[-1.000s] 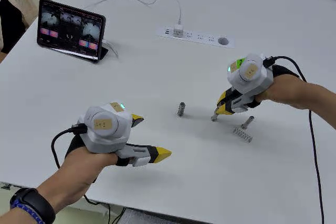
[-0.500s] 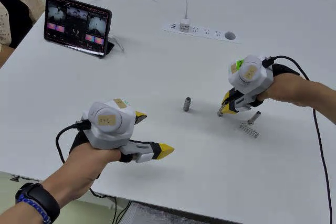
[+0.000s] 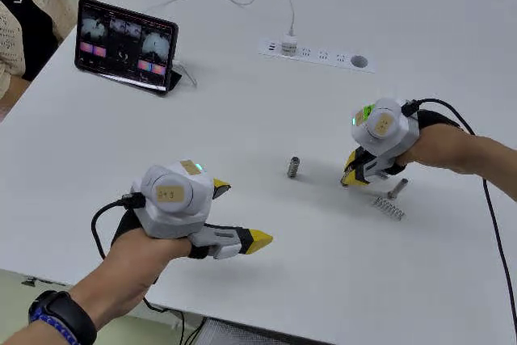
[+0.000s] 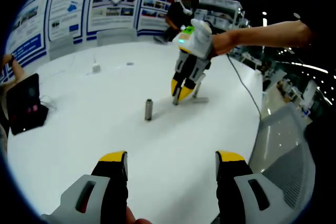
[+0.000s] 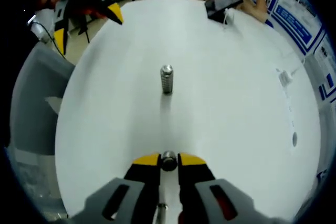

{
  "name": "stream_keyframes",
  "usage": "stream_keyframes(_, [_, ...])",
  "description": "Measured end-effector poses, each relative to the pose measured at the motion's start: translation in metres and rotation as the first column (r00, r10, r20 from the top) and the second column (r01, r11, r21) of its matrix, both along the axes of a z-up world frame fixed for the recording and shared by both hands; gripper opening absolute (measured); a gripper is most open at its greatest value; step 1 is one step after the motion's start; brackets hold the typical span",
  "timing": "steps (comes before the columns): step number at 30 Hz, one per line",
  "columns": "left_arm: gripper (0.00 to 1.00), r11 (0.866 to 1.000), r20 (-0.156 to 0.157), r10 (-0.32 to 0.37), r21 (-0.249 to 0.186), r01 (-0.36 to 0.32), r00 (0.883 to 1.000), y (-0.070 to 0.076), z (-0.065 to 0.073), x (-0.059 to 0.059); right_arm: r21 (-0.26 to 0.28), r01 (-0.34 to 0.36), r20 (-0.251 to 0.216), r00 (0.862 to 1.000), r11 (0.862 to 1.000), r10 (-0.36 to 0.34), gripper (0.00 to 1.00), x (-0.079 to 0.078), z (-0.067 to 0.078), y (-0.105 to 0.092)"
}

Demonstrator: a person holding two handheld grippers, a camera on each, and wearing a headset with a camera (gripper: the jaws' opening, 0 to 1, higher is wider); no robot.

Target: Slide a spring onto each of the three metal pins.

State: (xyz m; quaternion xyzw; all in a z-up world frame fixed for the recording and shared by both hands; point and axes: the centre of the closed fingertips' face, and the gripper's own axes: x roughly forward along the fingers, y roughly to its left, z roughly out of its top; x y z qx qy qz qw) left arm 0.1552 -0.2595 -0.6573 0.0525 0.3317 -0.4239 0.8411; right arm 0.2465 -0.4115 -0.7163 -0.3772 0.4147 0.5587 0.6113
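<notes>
Jaws of the right gripper (image 3: 353,177) are closed on a metal pin (image 5: 168,161), whose round head sits pinched between the yellow tips just above the table (image 3: 242,70). It is the same hold as a second ago. The whole head view has slid since then because the camera moved, while the things keep their places relative to one another. Straight ahead of that gripper, a second pin (image 3: 293,167) stands upright on the table, apparently with a spring already around it. A third pin (image 3: 397,189) lies flat just to the gripper's other side, with a loose spring (image 3: 388,208) lying close beside it. The left gripper (image 3: 240,214) hovers well apart near the table's front edge, its jaws spread wide and holding nothing, as before. Farther back sit a tablet (image 3: 127,45) and a power strip (image 3: 317,53).
</notes>
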Motion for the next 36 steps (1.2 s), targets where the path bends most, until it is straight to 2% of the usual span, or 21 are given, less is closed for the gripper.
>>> stream_keyframes(4, [0.69, 1.000, 0.001, -0.002, 0.001, 0.002, 1.000, 0.000, 0.001, -0.001, -0.009, 0.009, -0.003, 1.000, 1.000, -0.009, 0.25, 0.000, -0.001, -0.003])
stream_keyframes(5, [0.69, 1.000, 0.001, -0.003, 0.003, 0.003, 1.000, 0.000, 0.001, -0.001, -0.005, 0.011, 0.026, 1.000, 1.000, -0.011, 0.28, 0.004, 0.001, -0.003])
stream_keyframes(6, [0.70, 1.000, 0.001, -0.004, 0.004, 0.004, 1.000, 0.000, 0.001, -0.002, 0.003, 0.018, 0.035, 0.999, 1.000, -0.018, 0.29, 0.006, 0.002, -0.003])
stream_keyframes(11, [0.70, 1.000, 0.006, -0.005, 0.008, 0.005, 1.000, -0.002, 0.004, -0.002, 0.046, 0.094, 0.029, 0.995, 0.994, -0.096, 0.44, 0.010, 0.009, -0.008])
stream_keyframes(19, [0.70, 1.000, 0.013, -0.009, 0.007, 0.009, 1.000, -0.007, 0.007, -0.001, 0.087, 0.157, 0.048, 0.986, 0.984, -0.161, 0.52, 0.007, 0.024, -0.016])
stream_keyframes(23, [0.70, 1.000, 0.014, -0.010, 0.005, 0.010, 1.000, -0.010, 0.008, -0.003, 0.131, 0.201, 0.041, 0.977, 0.971, -0.208, 0.53, 0.004, 0.031, -0.015])
stream_keyframes(29, [0.70, 1.000, 0.016, -0.008, 0.001, 0.008, 1.000, -0.012, 0.011, -0.002, 0.156, 0.242, 0.045, 0.967, 0.958, -0.252, 0.53, 0.001, 0.035, -0.017])
stream_keyframes(32, [0.70, 1.000, 0.020, -0.006, 0.000, 0.006, 1.000, -0.012, 0.013, -0.001, 0.201, 0.279, 0.033, 0.956, 0.939, -0.291, 0.54, 0.000, 0.042, -0.013])
stream_keyframes(36, [0.70, 1.000, 0.022, -0.002, -0.001, 0.002, 1.000, -0.011, 0.014, 0.000, 0.236, 0.310, 0.031, 0.945, 0.921, -0.326, 0.55, 0.000, 0.048, -0.011])
